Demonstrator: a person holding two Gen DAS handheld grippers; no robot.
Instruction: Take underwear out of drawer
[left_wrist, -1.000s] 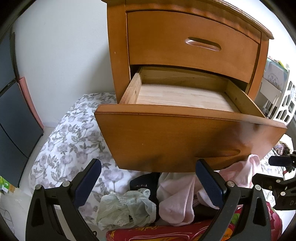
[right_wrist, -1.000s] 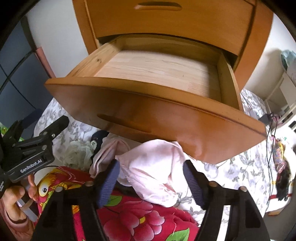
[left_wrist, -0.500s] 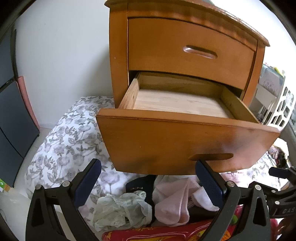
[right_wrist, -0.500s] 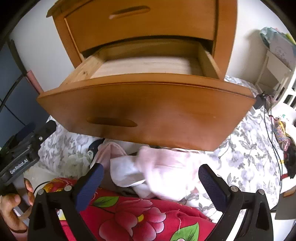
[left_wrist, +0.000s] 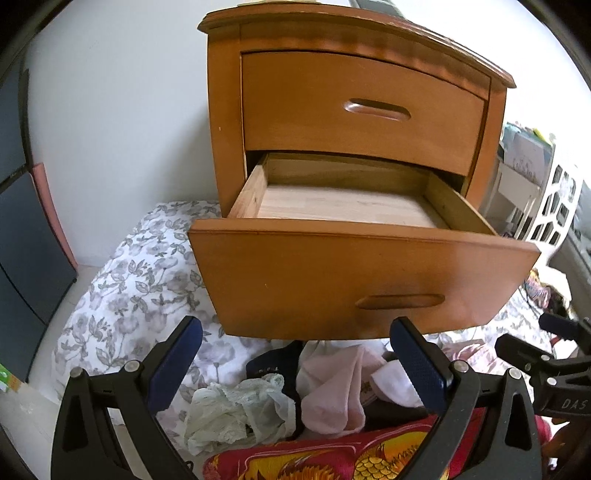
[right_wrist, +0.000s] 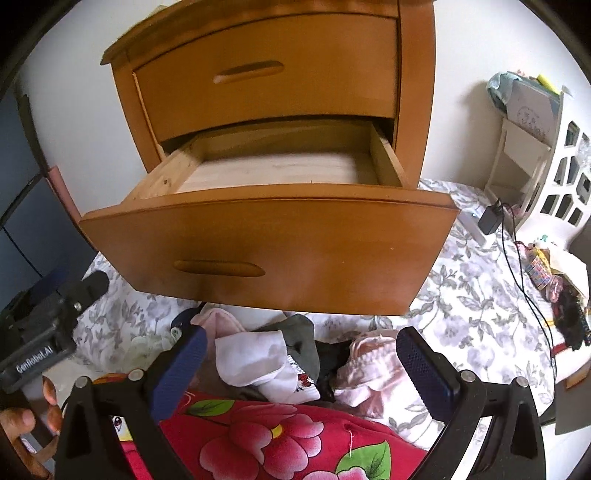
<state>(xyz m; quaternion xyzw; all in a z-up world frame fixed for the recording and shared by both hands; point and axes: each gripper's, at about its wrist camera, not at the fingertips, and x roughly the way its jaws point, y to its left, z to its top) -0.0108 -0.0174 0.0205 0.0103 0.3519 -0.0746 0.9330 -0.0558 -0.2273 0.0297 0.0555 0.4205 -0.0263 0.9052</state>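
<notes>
Since a second ago the right gripper (right_wrist: 299, 369) has let go of the frilled pale pink underwear (right_wrist: 373, 365), jaws now spread wide and empty. The left gripper (left_wrist: 295, 365) hangs open too. The garment lies on the floral bedsheet (right_wrist: 472, 295), under the emptied wooden drawer's (right_wrist: 280, 170) front edge, with clear room above.

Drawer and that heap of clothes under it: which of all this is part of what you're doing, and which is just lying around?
Part of the job:
- open lower drawer, nothing showing inside
- pile of underwear on the bed below it
- left gripper and right gripper, both open and holding nothing

Just lying about:
- closed upper drawer
- red floral blanket
- charger and cable
- white shelf
</notes>
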